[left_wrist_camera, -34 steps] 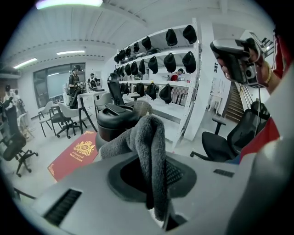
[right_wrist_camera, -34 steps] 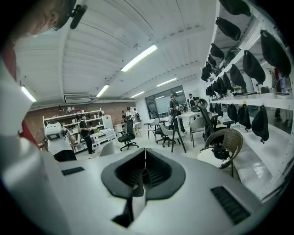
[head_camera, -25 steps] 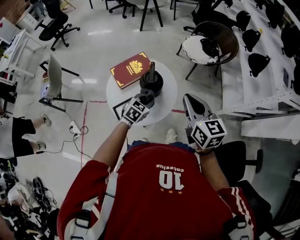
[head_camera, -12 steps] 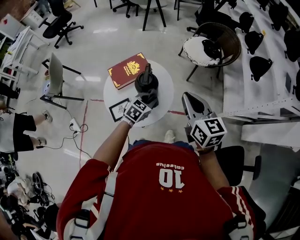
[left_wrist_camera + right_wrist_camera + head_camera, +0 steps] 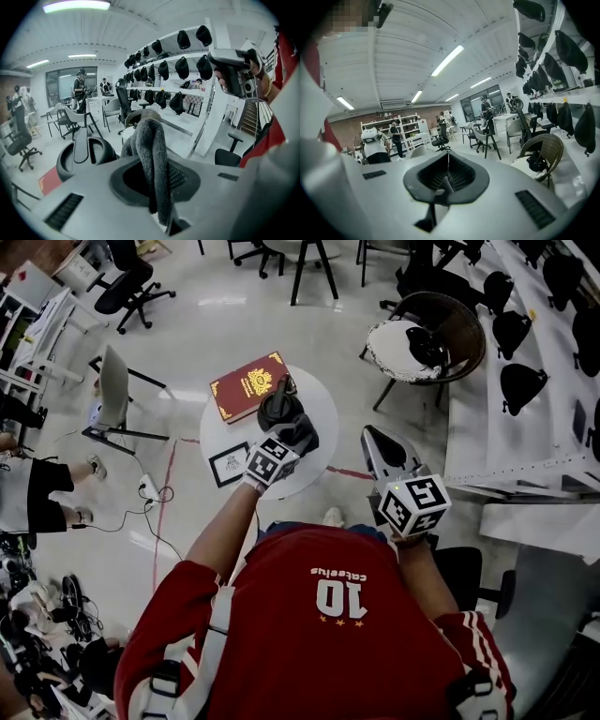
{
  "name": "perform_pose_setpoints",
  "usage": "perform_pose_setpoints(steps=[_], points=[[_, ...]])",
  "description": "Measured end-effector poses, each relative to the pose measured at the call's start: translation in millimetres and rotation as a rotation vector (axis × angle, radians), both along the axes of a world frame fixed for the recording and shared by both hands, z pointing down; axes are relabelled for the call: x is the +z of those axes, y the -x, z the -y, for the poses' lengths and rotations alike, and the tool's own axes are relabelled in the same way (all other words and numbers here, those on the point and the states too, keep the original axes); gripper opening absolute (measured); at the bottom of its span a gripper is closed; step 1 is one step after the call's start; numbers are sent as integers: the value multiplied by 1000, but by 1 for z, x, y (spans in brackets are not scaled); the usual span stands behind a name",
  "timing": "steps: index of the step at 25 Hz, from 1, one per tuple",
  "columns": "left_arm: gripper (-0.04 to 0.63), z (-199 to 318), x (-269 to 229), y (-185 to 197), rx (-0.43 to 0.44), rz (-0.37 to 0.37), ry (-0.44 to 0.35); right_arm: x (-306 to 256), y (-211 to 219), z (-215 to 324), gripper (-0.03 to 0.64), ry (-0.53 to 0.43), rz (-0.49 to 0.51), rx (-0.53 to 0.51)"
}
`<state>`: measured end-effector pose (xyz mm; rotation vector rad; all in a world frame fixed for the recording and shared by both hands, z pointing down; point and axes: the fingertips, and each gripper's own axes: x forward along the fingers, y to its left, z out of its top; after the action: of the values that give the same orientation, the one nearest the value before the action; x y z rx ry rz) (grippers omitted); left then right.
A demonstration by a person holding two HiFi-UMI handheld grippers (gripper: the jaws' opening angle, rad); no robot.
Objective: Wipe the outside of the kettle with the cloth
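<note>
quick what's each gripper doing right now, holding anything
Left gripper: shut on the grey cloth.
Right gripper: shut, with nothing between its jaws.

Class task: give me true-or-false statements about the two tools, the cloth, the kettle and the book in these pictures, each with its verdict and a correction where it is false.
1. The left tool is shut on the grey cloth. True.
2. The right tool holds the kettle. False: its jaws are together on nothing, and it is held off to the side of the table.
3. The red book lies on the round table, close to the kettle. True.
4. The kettle stands on the floor. False: it stands on the round table, just ahead of the left tool.
</note>
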<state>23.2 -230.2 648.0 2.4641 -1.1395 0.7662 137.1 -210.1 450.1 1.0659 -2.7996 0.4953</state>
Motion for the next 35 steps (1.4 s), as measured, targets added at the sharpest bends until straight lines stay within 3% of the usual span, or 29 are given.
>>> perform_pose_setpoints(steps=[9, 17, 26, 35], points=[[45, 35, -18, -20, -47, 8, -44, 1, -24, 16, 17, 10, 30, -25], [46, 31, -54, -20, -28, 0, -150, 9, -22, 19, 17, 27, 28, -34], [45, 14, -111, 14, 21, -73, -256, -2, 23, 7, 17, 16, 8, -9], [46, 11, -154, 90, -7, -124, -324, -11, 76, -11, 17, -2, -24, 22]])
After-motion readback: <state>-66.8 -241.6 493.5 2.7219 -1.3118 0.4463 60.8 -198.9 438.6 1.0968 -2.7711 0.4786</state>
